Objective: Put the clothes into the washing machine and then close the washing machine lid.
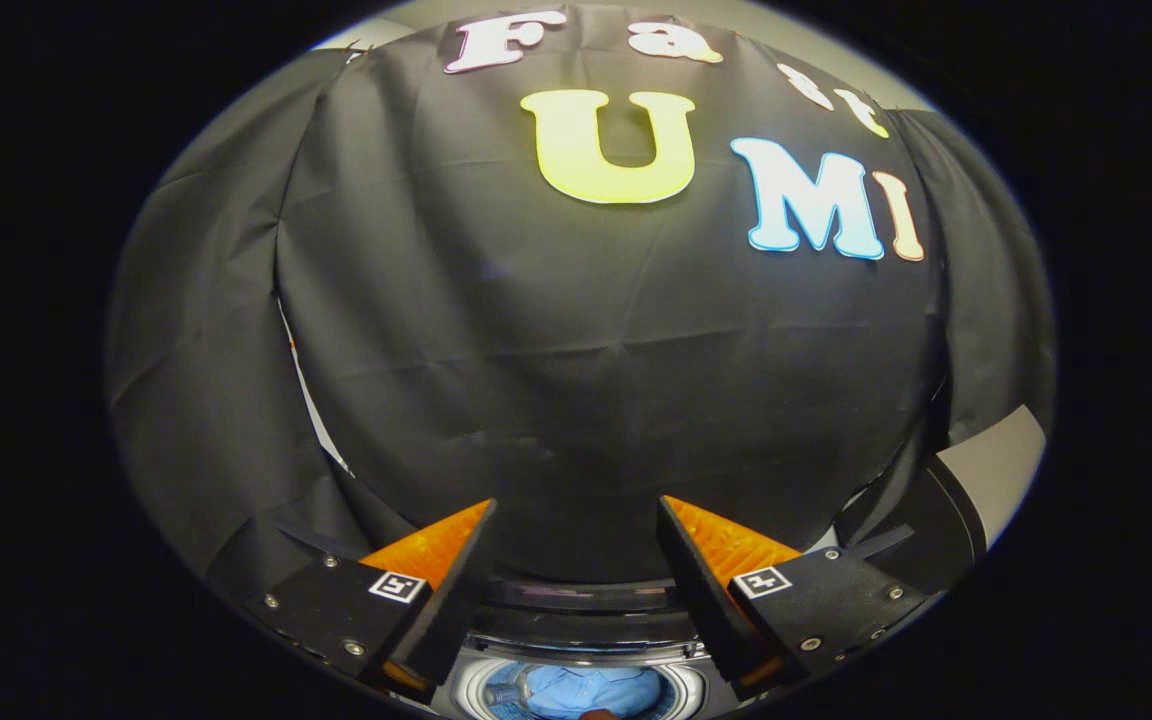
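Note:
My gripper (576,520) is open, its two fingers spread wide with nothing between them, held high and facing the booth's black cloth wall. Below and between the fingers lies the washing machine's round drum opening (476,688). Light blue clothes (591,690) lie inside the drum. The dark back edge of the machine's top (576,600) runs just beyond the drum, between the fingers. The lid itself I cannot make out.
The black cloth wall (596,360) stands close ahead. A grey panel (996,465) leans at the right, beyond the right finger. A thin pale gap (311,400) shows where two cloth sheets meet at the left.

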